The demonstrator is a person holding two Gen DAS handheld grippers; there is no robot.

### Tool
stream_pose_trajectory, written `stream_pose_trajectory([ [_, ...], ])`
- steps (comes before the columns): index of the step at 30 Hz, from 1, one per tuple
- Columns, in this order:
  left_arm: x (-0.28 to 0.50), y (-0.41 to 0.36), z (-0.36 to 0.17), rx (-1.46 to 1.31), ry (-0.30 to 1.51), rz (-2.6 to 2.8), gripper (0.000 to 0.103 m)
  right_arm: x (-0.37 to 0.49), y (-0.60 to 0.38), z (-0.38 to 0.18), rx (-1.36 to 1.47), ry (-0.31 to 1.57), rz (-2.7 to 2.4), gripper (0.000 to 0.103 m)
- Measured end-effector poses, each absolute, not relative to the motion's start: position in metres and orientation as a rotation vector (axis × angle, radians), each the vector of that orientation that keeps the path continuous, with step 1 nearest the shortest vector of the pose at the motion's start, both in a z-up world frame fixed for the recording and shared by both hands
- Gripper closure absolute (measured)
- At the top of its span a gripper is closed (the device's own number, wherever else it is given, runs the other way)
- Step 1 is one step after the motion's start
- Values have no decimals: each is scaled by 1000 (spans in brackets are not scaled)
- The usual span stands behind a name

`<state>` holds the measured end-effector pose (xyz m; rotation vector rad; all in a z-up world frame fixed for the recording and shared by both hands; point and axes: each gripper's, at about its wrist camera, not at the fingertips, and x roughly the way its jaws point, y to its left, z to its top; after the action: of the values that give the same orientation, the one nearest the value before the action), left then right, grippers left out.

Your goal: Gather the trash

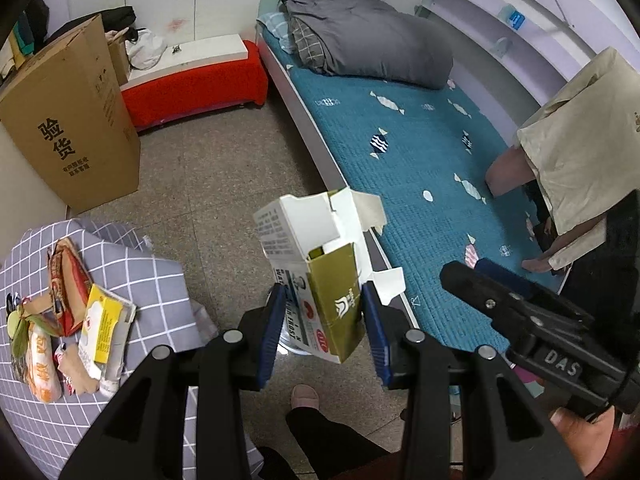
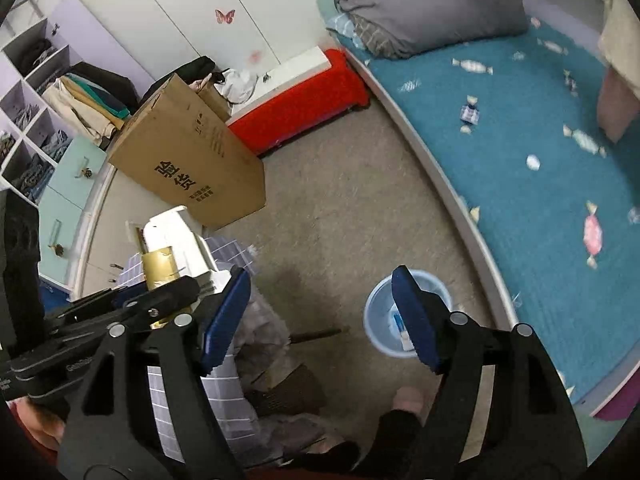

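left gripper (image 1: 324,328): black angular frame, blue pads, round silver screws at the joints
right gripper (image 2: 320,320): same black frame, blue pads, silver screws; white "DAS" lettering on its side in the left view
legs: dark trousers (image 1: 320,436)
foot: pinkish slipper (image 1: 306,398)
wrist: dark red sleeve (image 1: 616,452)

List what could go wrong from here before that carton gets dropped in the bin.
1. The left gripper pinches the opened carton only near its lower end; the light, torn box could tilt or slip out.
2. The small blue bin on the floor is a narrow target, and the carton's loose flaps could catch its rim.
3. The right gripper, open and empty, hangs above the bin and could block the drop.
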<state>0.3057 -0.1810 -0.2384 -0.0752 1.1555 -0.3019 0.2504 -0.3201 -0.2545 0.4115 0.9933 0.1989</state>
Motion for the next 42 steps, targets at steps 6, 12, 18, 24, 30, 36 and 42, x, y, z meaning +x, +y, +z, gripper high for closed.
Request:
stream_pose_trajectory([
  [6, 313, -202, -241, -52, 1159, -325, 65, 247, -328, -243, 348, 941, 174, 31],
  [12, 318, -215, -242, -37, 1165, -345, 64, 245, -339, -239, 336, 915, 143, 30],
  [18, 323, -231, -241, -24, 1160, -368, 63, 243, -352, -236, 340, 892, 115, 31],
  [24, 326, -242, -242, -14, 1166, -376, 38, 240, -365, -233, 357, 870, 89, 30],
  [30, 323, -243, -240, -11, 1161, -363, 36, 239, -367, -233, 375, 874, 86, 30],
  [36, 314, -233, -233, -26, 1135, -321, 36, 234, -357, -231, 351, 870, 120, 30],
  [42, 301, -216, -226, -40, 1111, -278, 36, 232, -339, -228, 329, 868, 168, 30],
])
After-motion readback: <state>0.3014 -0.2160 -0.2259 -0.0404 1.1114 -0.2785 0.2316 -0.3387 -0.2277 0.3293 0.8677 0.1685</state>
